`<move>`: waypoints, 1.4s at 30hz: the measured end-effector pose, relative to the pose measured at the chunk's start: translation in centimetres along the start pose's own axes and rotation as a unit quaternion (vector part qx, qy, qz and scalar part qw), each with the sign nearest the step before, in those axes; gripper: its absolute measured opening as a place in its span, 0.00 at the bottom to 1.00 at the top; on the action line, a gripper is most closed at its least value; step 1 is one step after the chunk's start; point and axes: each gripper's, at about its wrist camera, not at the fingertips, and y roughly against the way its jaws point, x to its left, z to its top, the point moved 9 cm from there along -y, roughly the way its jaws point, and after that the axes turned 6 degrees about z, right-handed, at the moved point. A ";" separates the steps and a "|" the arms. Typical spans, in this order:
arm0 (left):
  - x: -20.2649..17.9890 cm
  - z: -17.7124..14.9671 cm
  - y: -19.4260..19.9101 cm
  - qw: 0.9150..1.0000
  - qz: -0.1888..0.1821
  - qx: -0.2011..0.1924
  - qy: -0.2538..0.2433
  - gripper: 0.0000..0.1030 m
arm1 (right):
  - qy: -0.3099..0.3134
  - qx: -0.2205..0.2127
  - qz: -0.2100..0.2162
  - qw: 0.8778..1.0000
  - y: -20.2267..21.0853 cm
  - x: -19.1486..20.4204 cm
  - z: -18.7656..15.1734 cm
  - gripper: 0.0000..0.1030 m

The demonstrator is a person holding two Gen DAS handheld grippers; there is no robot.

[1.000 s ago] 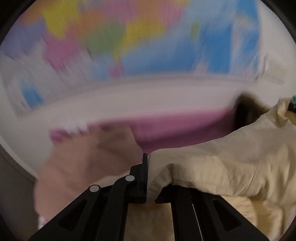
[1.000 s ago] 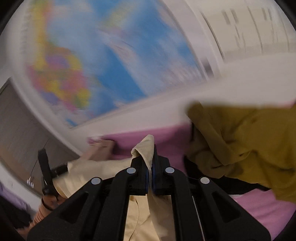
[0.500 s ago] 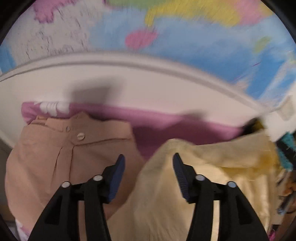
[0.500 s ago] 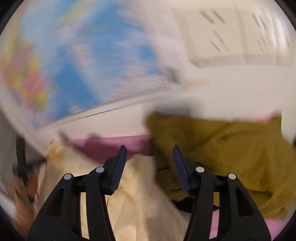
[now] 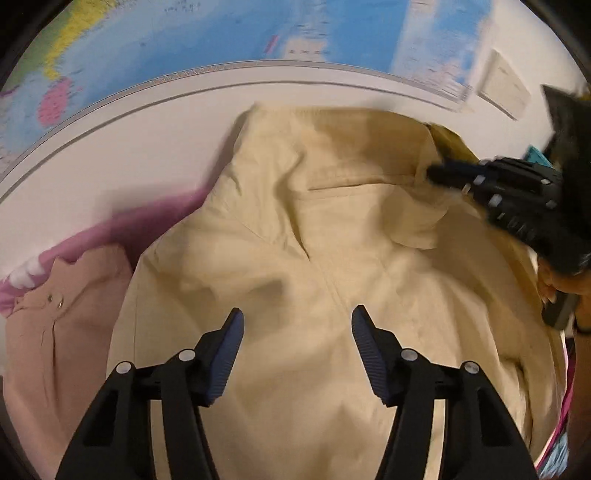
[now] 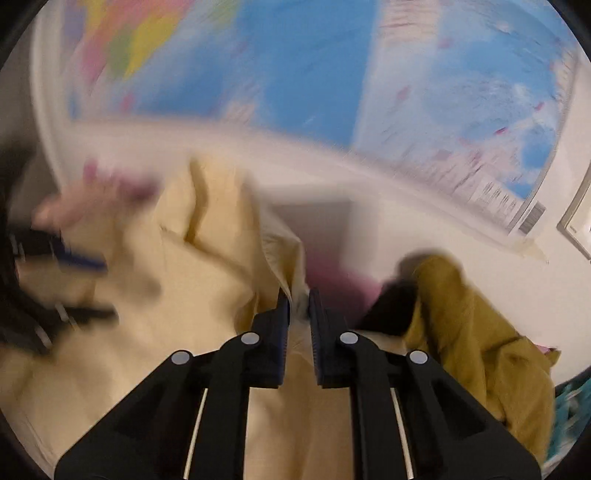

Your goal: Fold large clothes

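Note:
A cream shirt (image 5: 332, 229) lies spread on the pink bedsheet (image 5: 147, 225), its collar toward the wall. My left gripper (image 5: 297, 314) hovers open over the shirt's middle with nothing between its pads. My right gripper (image 5: 436, 173) sits at the collar's right end. In the right wrist view the right gripper (image 6: 299, 299) has its jaws closing, nearly together, with a fold of the cream shirt (image 6: 184, 295) pinched between the pads. The left gripper (image 6: 96, 288) shows there as a blur at the left.
A folded tan garment (image 5: 55, 332) lies left of the shirt. A mustard garment (image 6: 472, 325) with something dark (image 6: 391, 306) beside it is heaped at the right. A world map (image 5: 221, 33) hangs on the white wall behind. A person's hand (image 5: 550, 288) holds the right gripper.
Both grippers let go of the cream shirt and it dropped flat. The left one stays open and swung right over it; the right one has closed again on the shirt's edge.

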 end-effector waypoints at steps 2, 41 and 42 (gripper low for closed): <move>1.7 1.3 -1.2 0.999 -0.002 0.006 0.043 0.57 | -0.067 0.005 0.019 0.998 -1.5 -1.5 0.9 0.16; 8.6 -15.0 22.3 0.966 0.213 -0.122 0.078 0.04 | -0.094 -0.047 -0.076 0.992 25.5 -12.2 -16.8 0.04; 10.4 -14.7 22.6 0.960 0.238 -0.119 0.088 0.04 | -0.096 -0.041 -0.090 0.991 24.5 -13.1 -16.7 0.04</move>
